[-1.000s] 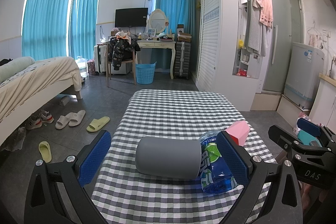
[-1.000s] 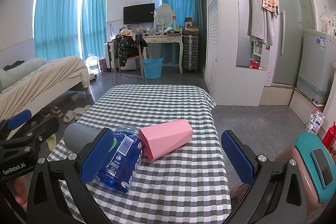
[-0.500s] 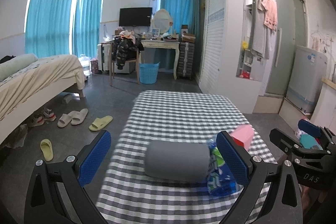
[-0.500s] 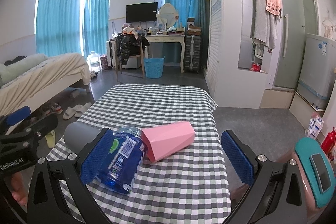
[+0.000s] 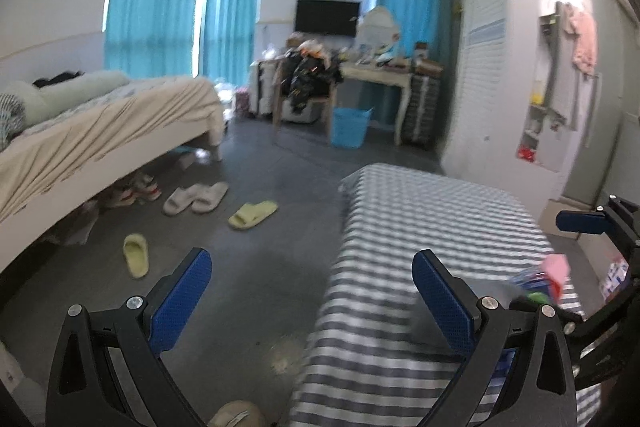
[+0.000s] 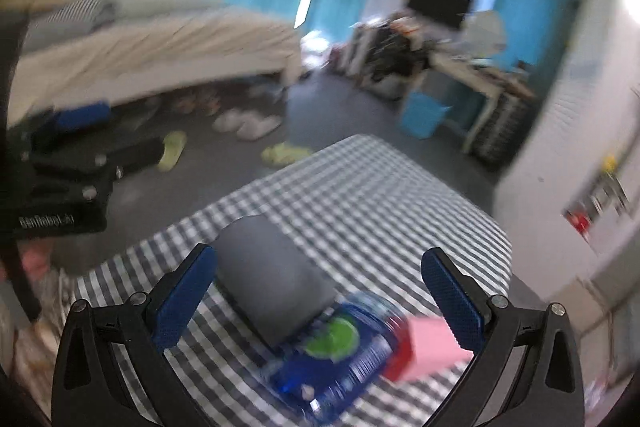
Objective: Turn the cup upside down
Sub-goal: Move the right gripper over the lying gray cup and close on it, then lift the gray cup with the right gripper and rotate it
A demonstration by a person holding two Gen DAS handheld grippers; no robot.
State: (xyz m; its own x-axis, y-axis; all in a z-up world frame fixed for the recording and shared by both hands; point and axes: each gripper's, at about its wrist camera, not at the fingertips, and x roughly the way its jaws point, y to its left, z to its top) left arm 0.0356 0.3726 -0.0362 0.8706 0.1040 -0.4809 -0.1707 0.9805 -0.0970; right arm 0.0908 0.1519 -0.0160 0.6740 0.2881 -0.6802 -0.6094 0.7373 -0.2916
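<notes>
A grey cup (image 6: 272, 275) lies on its side on the checked table (image 6: 380, 195). A blue bottle (image 6: 336, 359) and a pink cup (image 6: 428, 347) lie just right of it, the pink cup also on its side. My right gripper (image 6: 320, 291) is open, with the grey cup between its fingers and close to the left one. My left gripper (image 5: 312, 299) is open and empty, off the table's left edge over the floor. The pink cup (image 5: 558, 269) shows at the far right of the left wrist view, beside the right gripper's body (image 5: 616, 227).
The table's left edge (image 5: 336, 267) drops to a grey floor with slippers (image 5: 252, 213). A bed (image 5: 100, 131) stands at the left, a desk, chair and blue basket (image 5: 348, 127) at the back, a white wardrobe (image 5: 480, 67) at the right.
Both views swung left. My left gripper moved off the table's left side and the grey cup left its jaws. My right gripper moved over to the grey cup. Both stayed open.
</notes>
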